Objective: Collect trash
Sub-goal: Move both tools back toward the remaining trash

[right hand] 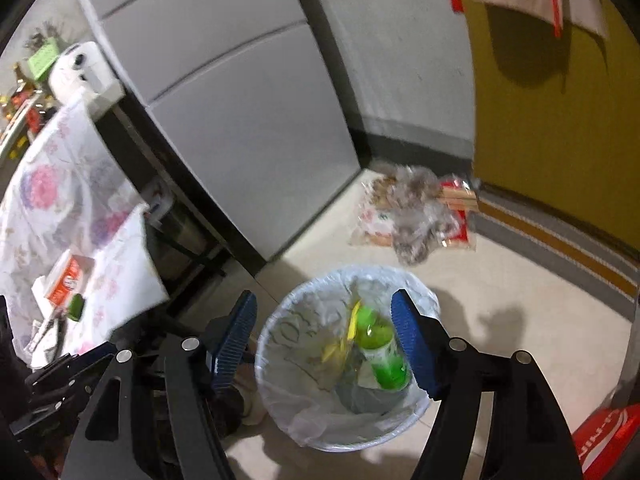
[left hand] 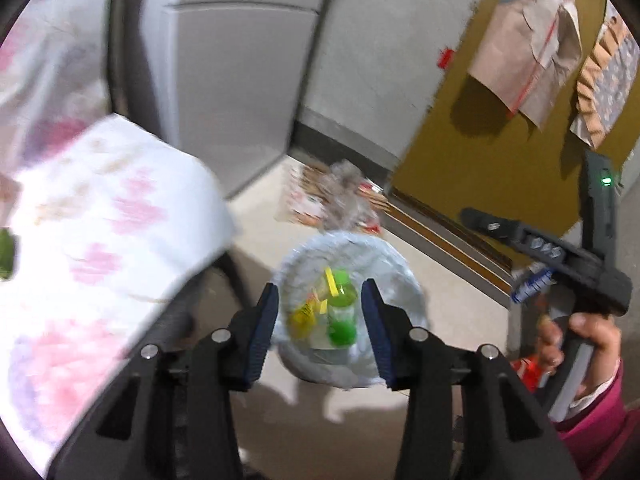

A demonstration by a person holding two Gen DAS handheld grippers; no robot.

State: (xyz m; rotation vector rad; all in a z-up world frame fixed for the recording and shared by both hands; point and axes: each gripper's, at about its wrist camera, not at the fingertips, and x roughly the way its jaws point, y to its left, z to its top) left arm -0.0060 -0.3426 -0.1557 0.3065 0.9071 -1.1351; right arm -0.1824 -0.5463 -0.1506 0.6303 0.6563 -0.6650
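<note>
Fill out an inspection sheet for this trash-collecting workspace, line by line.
Surface: pale tiled floor; table with floral cloth at left.
Job's things: lined trash bin holding a green bottle and yellow wrapper.
Clutter: crumpled plastic bags on the floor by the wall; orange box on the table.
Grippers: left gripper open, empty, above the bin; right gripper open, empty, above the bin.
Cables: nothing seen.
Surroundings: grey fridge, yellow door.
</note>
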